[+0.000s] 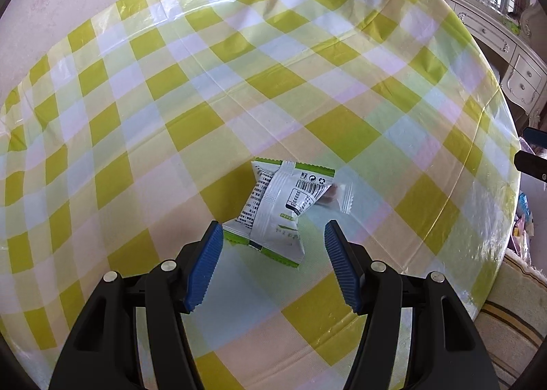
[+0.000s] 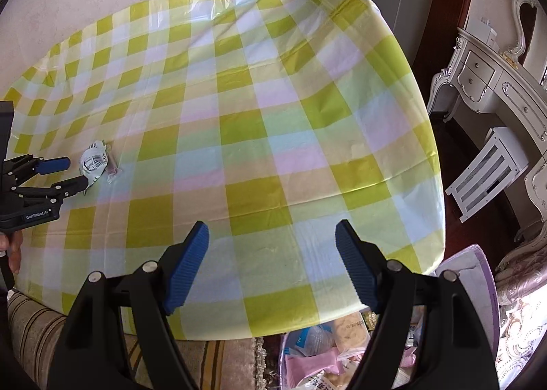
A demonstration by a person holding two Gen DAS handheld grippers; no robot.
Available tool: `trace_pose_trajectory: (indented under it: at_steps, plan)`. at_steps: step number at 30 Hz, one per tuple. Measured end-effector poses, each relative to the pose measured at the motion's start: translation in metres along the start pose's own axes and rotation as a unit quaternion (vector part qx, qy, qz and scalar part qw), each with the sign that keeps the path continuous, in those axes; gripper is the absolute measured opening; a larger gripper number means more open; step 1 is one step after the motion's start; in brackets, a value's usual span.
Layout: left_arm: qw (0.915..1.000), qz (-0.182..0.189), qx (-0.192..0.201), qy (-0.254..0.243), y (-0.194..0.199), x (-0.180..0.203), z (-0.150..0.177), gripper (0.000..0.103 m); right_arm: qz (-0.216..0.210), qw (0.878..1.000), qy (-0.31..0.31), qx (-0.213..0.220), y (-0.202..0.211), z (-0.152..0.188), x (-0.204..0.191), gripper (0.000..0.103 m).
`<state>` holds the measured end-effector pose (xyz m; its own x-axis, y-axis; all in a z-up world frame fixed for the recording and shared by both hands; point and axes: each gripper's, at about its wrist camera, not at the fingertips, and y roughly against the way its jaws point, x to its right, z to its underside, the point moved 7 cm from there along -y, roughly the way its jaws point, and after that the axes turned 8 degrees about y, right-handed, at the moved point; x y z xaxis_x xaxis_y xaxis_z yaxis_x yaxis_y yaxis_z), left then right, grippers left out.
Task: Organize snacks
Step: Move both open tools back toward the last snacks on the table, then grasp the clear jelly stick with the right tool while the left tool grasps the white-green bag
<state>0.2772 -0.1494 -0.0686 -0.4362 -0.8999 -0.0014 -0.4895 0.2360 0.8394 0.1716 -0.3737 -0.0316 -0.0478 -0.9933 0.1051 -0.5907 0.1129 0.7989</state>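
Snack packet [image 1: 273,212] lies flat on checked tablecloth [image 1: 239,82], near its front edge, between spread fingers of left gripper [image 1: 273,236]; not yet pinched. Right gripper [image 2: 271,236] also spread, holding nothing, well right of packet. Judging: early stage; more snacks in bag [image 2: 324,349] just off cloth's front edge.

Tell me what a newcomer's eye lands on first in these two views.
First, the yellow-green checked tablecloth filling both views. Then the lone white-and-green snack packet lying on it, just ahead of the left gripper, whose blue jaws stand open around its near end. The right gripper hovers open over bare cloth, with a bag of snacks below the table edge.
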Motion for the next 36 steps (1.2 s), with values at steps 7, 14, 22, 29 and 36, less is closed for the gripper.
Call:
trace_pose_trajectory:
  at_steps: [7,14,22,29,36]
  plan:
    - [0.9998,0.013,-0.012,-0.004,-0.018,-0.005,-0.007,0.054,-0.03,0.999,0.037,0.004,-0.011,-0.021,-0.042,0.076]
    - [0.9992,0.028,-0.005,0.029,-0.015,-0.015,-0.006,0.048,-0.056,0.995,0.079,0.002,-0.03,-0.04,-0.089,0.077]
    - [0.992,-0.006,0.014,0.126,-0.003,-0.058,-0.003,0.045,-0.086,0.988,0.13,0.011,-0.055,-0.062,-0.15,0.076]
    - [0.9844,-0.025,0.028,0.172,0.006,-0.082,0.004,0.044,-0.104,0.981,0.161,0.001,-0.081,-0.076,-0.189,0.068]
    - [0.9816,-0.023,0.033,0.187,0.008,-0.086,0.008,0.044,-0.114,0.98,0.162,-0.016,-0.097,-0.076,-0.201,0.048]
